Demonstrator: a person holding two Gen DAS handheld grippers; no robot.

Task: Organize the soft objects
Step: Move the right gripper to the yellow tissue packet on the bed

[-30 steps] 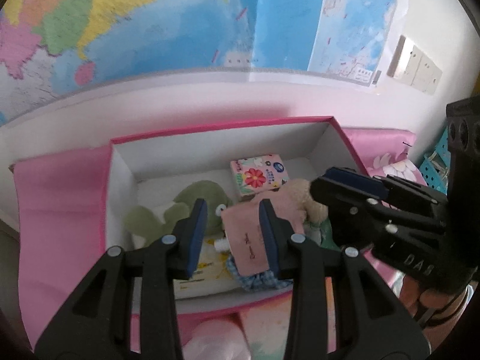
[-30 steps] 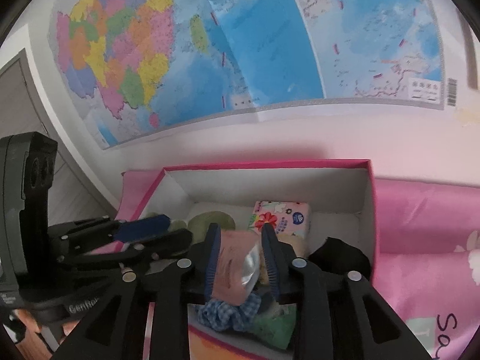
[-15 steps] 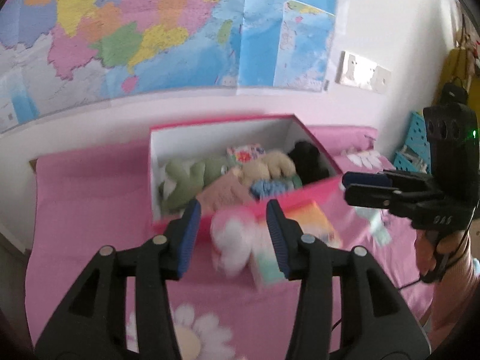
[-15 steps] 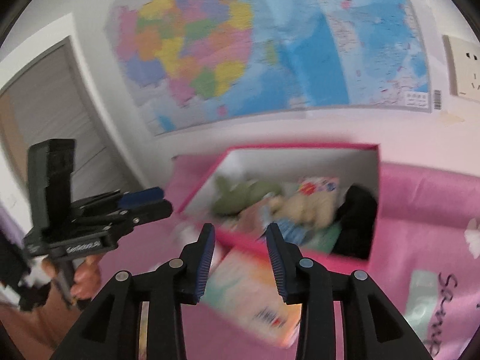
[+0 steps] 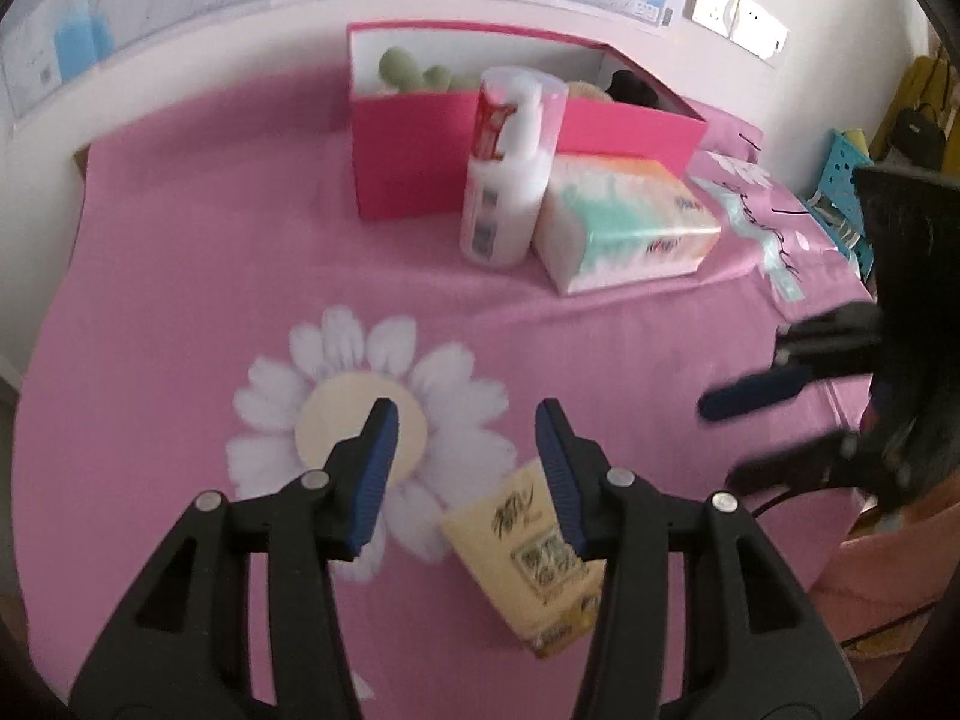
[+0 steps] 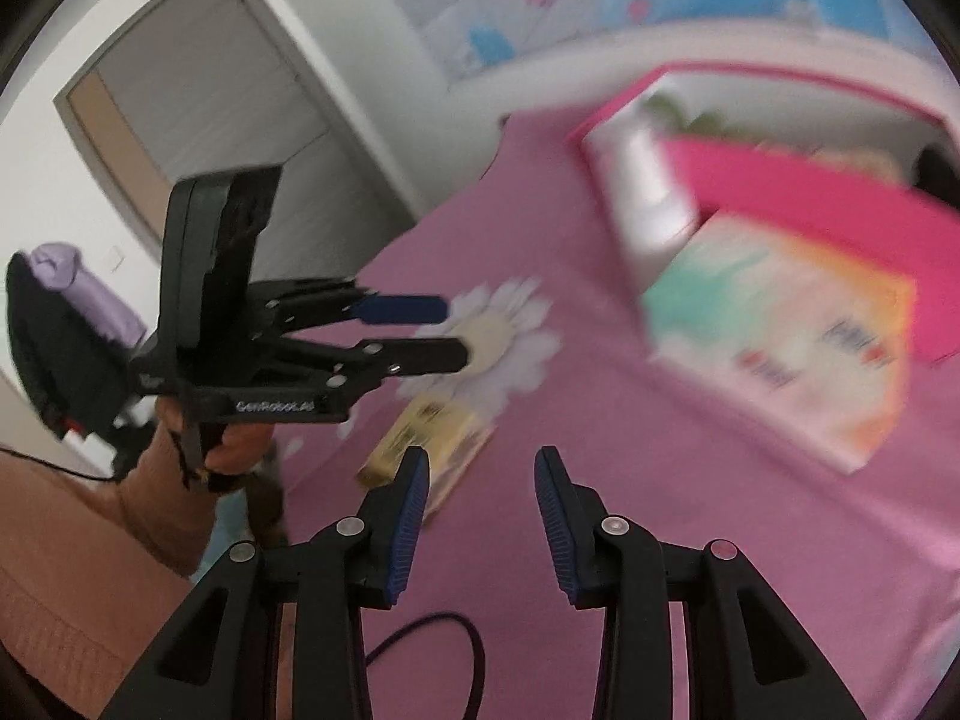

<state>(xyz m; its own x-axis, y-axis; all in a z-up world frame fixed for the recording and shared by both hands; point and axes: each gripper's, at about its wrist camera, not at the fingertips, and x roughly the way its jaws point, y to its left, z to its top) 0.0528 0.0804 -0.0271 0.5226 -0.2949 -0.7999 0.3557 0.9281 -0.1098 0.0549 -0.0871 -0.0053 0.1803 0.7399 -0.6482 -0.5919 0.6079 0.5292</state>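
A pink box (image 5: 420, 126) at the far side of the pink cloth holds a green plush (image 5: 399, 66), a beige plush and a dark soft item. My left gripper (image 5: 465, 420) is open and empty above the cloth, over a small yellow tissue pack (image 5: 528, 552). My right gripper (image 6: 483, 468) is open and empty too; it shows blurred at the right of the left wrist view (image 5: 768, 420). The yellow pack (image 6: 426, 438) lies just beyond its left finger. The box (image 6: 810, 192) is blurred at upper right.
A white pump bottle (image 5: 507, 180) and a large tissue pack (image 5: 624, 222) stand in front of the box. A white daisy print (image 5: 360, 414) marks the cloth. A blue basket (image 5: 846, 180) sits at far right. A door (image 6: 228, 138) is at the left.
The right gripper let go of the pink pouch into the box. Both grippers pulled back from the box toward the near side and now hang low over the cloth near the yellow pack.
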